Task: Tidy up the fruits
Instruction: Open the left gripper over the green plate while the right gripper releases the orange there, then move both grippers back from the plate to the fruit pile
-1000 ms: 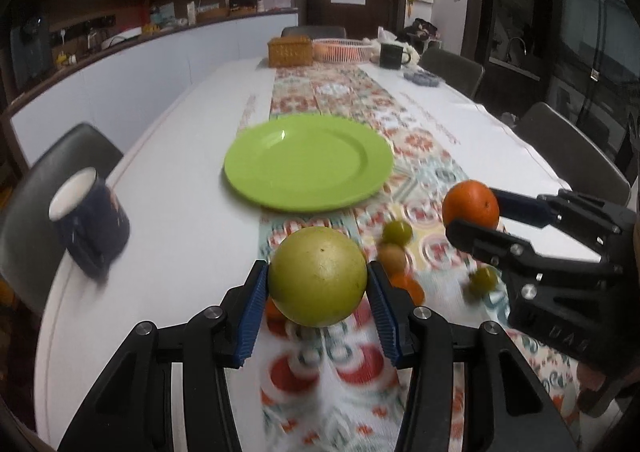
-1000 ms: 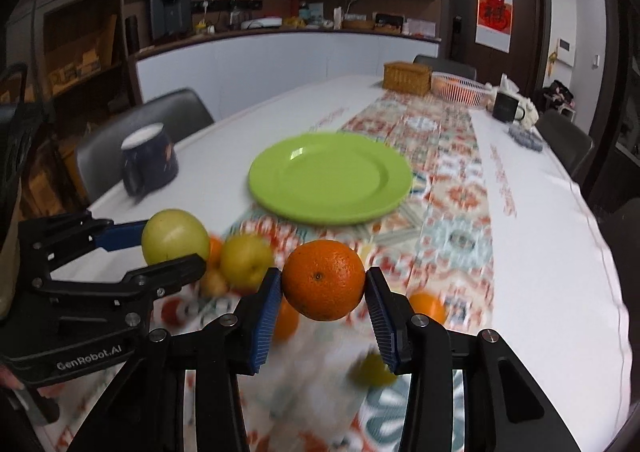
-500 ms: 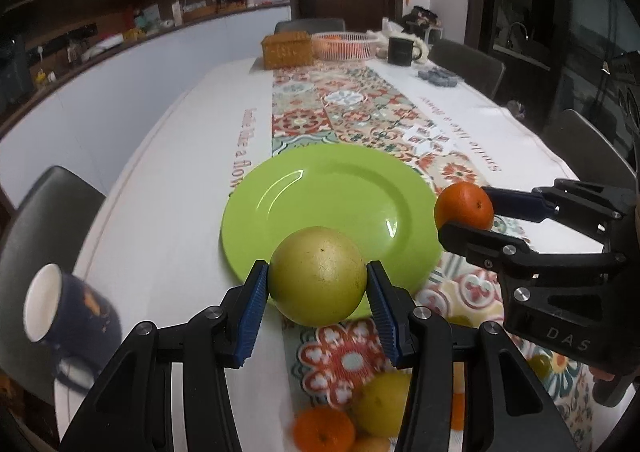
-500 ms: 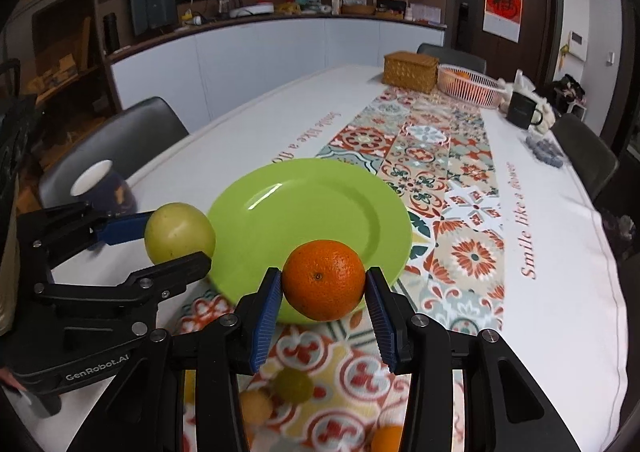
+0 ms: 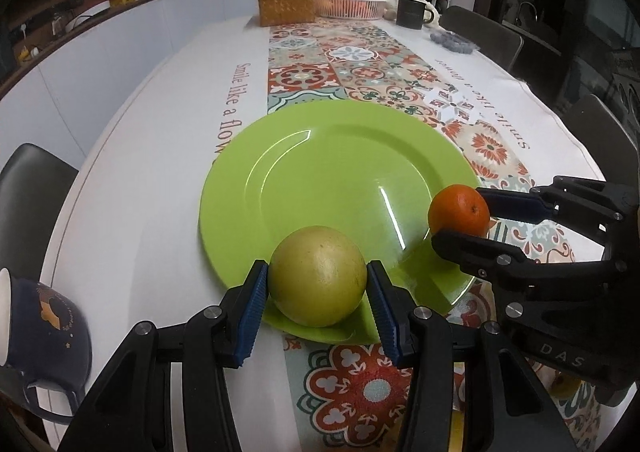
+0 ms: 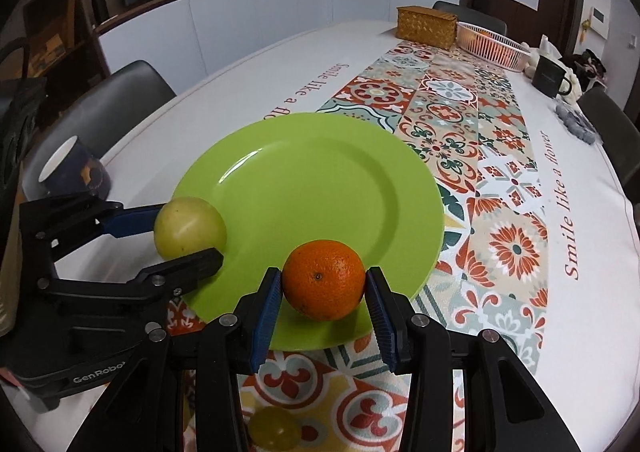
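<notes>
My left gripper [image 5: 317, 294] is shut on a large yellow-green fruit [image 5: 318, 276] and holds it over the near rim of the empty green plate [image 5: 332, 171]. My right gripper [image 6: 323, 294] is shut on an orange [image 6: 323, 279] over the plate's near rim [image 6: 304, 179]. In the left wrist view the orange [image 5: 459, 211] and the right gripper show at the plate's right edge. In the right wrist view the yellow-green fruit [image 6: 189, 227] shows at the plate's left edge.
A dark blue mug [image 5: 38, 324] stands near the table's left edge. A small yellow-green fruit [image 6: 274, 427] lies on the patterned runner below my right gripper. A wicker box [image 5: 285, 6], a white basket [image 5: 348, 4] and a dark mug [image 5: 411, 13] stand at the far end. Chairs surround the table.
Both grippers have moved forward with their fruits, from above the loose fruits on the runner to over the near rim of the green plate.
</notes>
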Available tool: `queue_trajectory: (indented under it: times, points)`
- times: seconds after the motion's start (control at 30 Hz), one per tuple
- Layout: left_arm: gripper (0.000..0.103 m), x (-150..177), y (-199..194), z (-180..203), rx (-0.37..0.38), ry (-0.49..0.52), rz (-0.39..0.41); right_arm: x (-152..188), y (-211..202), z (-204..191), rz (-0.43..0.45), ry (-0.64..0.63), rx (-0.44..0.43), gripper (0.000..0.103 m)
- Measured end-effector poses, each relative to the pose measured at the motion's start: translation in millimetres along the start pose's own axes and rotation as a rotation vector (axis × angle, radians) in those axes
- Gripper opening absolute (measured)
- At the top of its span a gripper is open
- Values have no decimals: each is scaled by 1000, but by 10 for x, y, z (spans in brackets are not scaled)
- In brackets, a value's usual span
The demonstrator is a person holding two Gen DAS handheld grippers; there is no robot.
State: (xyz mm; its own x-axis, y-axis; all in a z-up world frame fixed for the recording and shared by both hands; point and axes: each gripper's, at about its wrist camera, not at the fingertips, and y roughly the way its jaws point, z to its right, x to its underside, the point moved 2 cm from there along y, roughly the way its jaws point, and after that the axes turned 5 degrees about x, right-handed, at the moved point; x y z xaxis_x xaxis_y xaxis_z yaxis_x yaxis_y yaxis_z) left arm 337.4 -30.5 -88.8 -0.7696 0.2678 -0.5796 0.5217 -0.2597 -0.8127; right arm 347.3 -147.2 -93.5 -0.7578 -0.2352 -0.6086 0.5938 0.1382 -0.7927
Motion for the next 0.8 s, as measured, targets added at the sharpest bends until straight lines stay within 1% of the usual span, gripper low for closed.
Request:
queue_trajectory:
  times: [0.03, 0.1, 0.13, 0.2, 0.27, 0.33, 0.37, 0.4, 0.47, 0.5, 0.57, 0.67, 0.73, 0.8]
  points:
    - [54, -4, -4, -1, -11, 0, -4, 2, 7, 10, -3, 6, 1, 44]
    - [68, -17, -47, -20, -27, -5, 10, 10, -4, 44, -9, 26, 14, 46]
    - [69, -7, -100, -32, -32, -13, 25, 17, -41, 73, -2, 40, 20, 50]
    - [69, 4, -185, -51, -40, -24, 36, 40, -156, 112, 24, 57, 34, 53]
    - [69, 29, -304, -50, -56, -33, 52, 64, -284, 137, 49, 65, 61, 54]
    - [70, 71, -449, -21, -69, -35, 75, 121, -469, 143, 80, 69, 90, 57]
    - [74, 96, -527, 6, -80, -33, 86, 144, -541, 138, 92, 67, 101, 57]
    - [75, 127, -595, 38, -88, -29, 94, 165, -615, 129, 102, 64, 110, 58]
    - [77, 202, -750, 114, -89, -22, 119, 243, -824, 107, 138, 65, 119, 59]
    - [79, 240, -818, 148, -94, -18, 126, 276, -902, 95, 151, 64, 125, 62]
    - [80, 326, -967, 220, -102, -12, 153, 391, -1127, 65, 188, 72, 137, 65]
    - [82, 452, -1168, 331, -106, 1, 185, 533, -1360, 42, 213, 91, 136, 66]
    - [82, 531, -1302, 409, -107, 11, 211, 641, -1511, 30, 230, 106, 140, 70]
    - [85, 597, -1418, 478, -107, 11, 231, 728, -1634, 22, 243, 111, 144, 70]
